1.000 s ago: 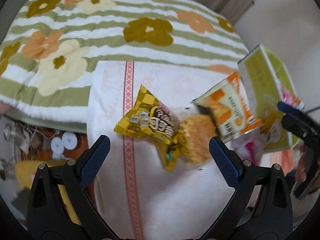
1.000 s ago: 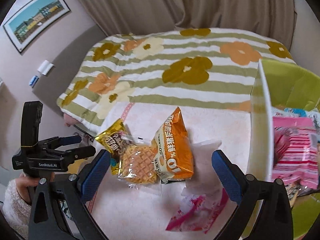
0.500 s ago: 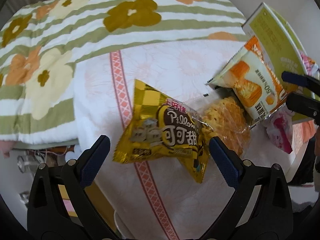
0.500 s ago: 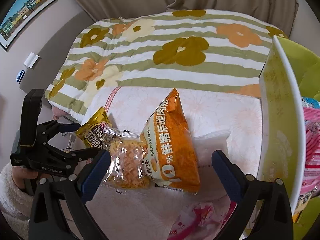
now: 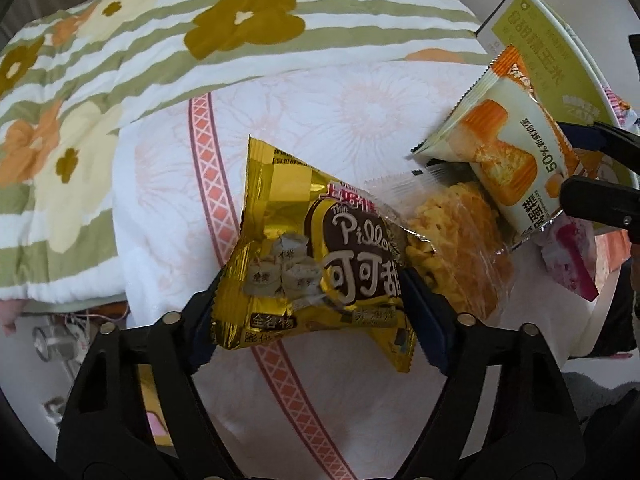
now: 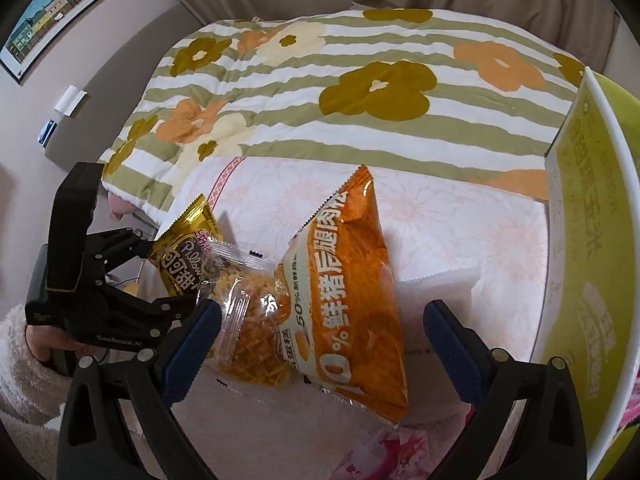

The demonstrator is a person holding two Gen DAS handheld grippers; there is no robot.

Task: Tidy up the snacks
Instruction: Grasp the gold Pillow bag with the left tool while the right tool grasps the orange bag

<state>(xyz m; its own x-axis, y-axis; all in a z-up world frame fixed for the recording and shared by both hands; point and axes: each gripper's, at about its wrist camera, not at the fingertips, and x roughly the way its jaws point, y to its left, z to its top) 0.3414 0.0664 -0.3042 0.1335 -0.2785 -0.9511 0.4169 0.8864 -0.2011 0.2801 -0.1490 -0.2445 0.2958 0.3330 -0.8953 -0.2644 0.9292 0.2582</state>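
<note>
A gold snack bag (image 5: 312, 264) lies on a white towel (image 5: 320, 120), and my left gripper (image 5: 316, 316) has its jaws closing, with the pads pressing both sides of the bag. In the right wrist view the left gripper (image 6: 172, 274) grips that gold bag (image 6: 180, 248). Beside it sit a clear packet of waffle biscuits (image 5: 460, 232) (image 6: 248, 328) and an orange-and-white snack bag (image 5: 508, 148) (image 6: 348, 292). My right gripper (image 6: 320, 340) (image 5: 562, 162) hangs open just above the orange bag, its fingers wide on either side and not touching it.
A yellow-green cardboard box (image 6: 580, 240) (image 5: 540, 40) stands at the right. A pink packet (image 5: 568, 256) (image 6: 392, 448) lies near it. A striped flower blanket (image 6: 360, 92) covers the bed behind. A hand in a fluffy white sleeve (image 6: 24, 360) holds the left gripper.
Both grippers have sunk toward the snacks. The left gripper's wide-open jaws have narrowed onto the gold bag. The right gripper stays open.
</note>
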